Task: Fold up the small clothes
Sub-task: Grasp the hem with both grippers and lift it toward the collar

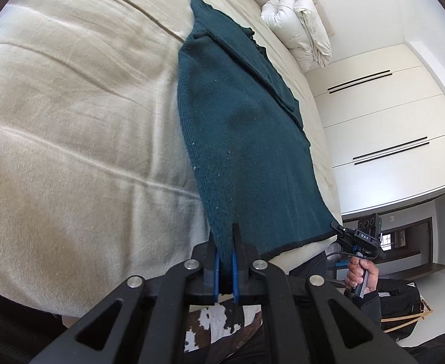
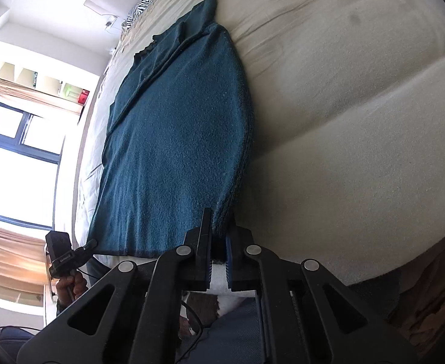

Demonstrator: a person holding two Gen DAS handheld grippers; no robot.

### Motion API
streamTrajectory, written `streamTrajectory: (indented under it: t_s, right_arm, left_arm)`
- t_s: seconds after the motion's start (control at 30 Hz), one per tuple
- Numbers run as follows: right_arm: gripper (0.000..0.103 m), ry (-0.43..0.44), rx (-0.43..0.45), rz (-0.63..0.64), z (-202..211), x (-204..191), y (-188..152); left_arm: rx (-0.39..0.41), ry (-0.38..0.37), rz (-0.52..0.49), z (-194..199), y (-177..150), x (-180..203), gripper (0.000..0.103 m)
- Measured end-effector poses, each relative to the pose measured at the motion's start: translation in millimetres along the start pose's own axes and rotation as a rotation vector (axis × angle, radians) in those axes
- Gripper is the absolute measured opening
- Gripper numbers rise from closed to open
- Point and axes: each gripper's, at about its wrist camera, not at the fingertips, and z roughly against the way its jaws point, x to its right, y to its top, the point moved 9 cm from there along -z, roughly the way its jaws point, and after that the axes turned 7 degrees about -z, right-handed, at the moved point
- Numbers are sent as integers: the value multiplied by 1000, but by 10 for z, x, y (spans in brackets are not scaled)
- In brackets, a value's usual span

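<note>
Both claws pinch the near hem corners of our teal knit garment [image 1: 240, 139]: left claw [image 1: 226, 261], right claw [image 2: 218, 242]. It lies lengthwise on the bed [image 1: 71, 121]. Soft, limp, light; we judge corner grips keep the hem taut.

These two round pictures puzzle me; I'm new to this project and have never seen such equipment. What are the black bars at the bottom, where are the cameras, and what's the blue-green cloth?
Each picture comes from a camera mounted on a hand-held clamp, looking forward along its two fingers. The black bars are those clamps: the left gripper and the right gripper. Both are shut on the near corners of a teal knitted garment, lying partly folded on a beige bed.
</note>
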Motion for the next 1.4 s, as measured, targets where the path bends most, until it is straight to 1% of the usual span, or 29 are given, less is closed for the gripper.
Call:
streamTrajectory:
  t_s: [0.23, 0.4, 0.53, 0.63, 0.8, 1.0, 1.23, 1.4]
  right_arm:
    - [6, 111, 25, -6, 46, -336, 140]
    - [6, 207, 60, -24, 88, -528, 282]
    - [6, 288, 103, -60, 129, -650, 483]
    - [6, 342, 119, -68, 139, -763, 630]
    - [6, 369, 138, -65, 86, -985, 886]
    - [6, 386, 184, -84, 12, -1155, 1309]
    - [6, 381, 221, -97, -183, -1318, 1861]
    - [6, 351, 237, -95, -409, -1396, 2244]
  left_arm:
    - [66, -131, 41, 156, 166, 189, 7]
    - [109, -217, 66, 233, 365, 329, 7]
    - [143, -258, 100, 290, 546, 330, 7]
    - [170, -275, 122, 337, 670, 306, 7]
    - [207, -317, 159, 370, 959, 314, 7]
    - [252, -351, 176, 368, 1404, 373, 7]
    - [284, -353, 184, 264, 1983, 400, 7]
    - [302, -347, 209, 153, 2395, 328, 7]
